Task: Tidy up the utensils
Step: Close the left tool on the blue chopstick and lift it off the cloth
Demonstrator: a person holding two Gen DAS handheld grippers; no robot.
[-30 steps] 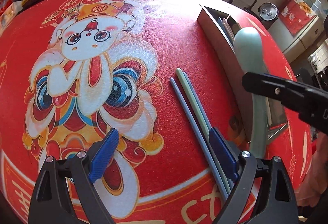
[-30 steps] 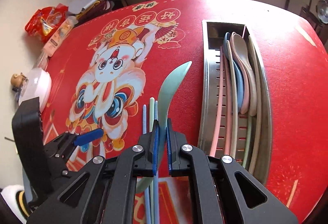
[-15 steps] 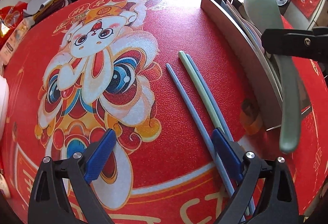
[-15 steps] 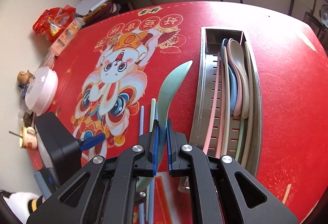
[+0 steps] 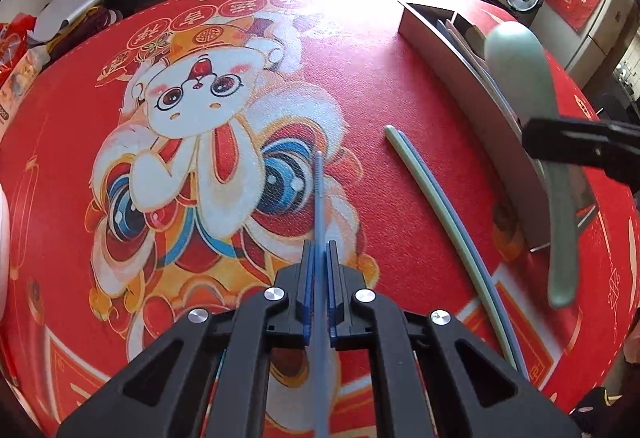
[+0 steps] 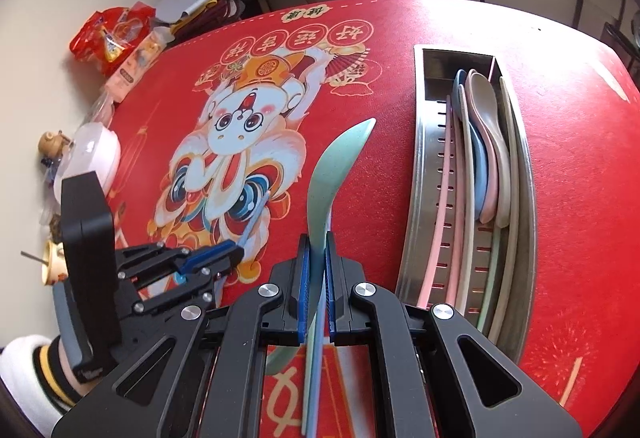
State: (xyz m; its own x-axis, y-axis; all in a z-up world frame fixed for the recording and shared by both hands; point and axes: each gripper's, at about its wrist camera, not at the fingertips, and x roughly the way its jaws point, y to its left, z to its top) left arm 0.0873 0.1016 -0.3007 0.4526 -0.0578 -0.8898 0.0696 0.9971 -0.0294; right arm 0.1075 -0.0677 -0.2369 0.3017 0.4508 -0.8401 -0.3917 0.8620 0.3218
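- left gripper (image 5: 319,266) clamped on a blue chopstick (image 5: 319,193), tip sticking out forward over the red mat (image 5: 400,85).
- right gripper (image 6: 316,274) pinched shut on a green spoon (image 6: 334,173), held left of the metal tray (image 6: 424,205), not over it.
- a green chopstick (image 5: 424,181) and another blue one lie touching each other on the mat near the tray wall.
- tray already holds spoons and chopsticks, fairly full.
- risk: chopstick is thin and gripped near one end, so it could pivot or slip.
- risk: spoon bowl may catch the tray rim or ride up on the stacked spoons.
- risk: both grippers heading to the narrow tray could collide.
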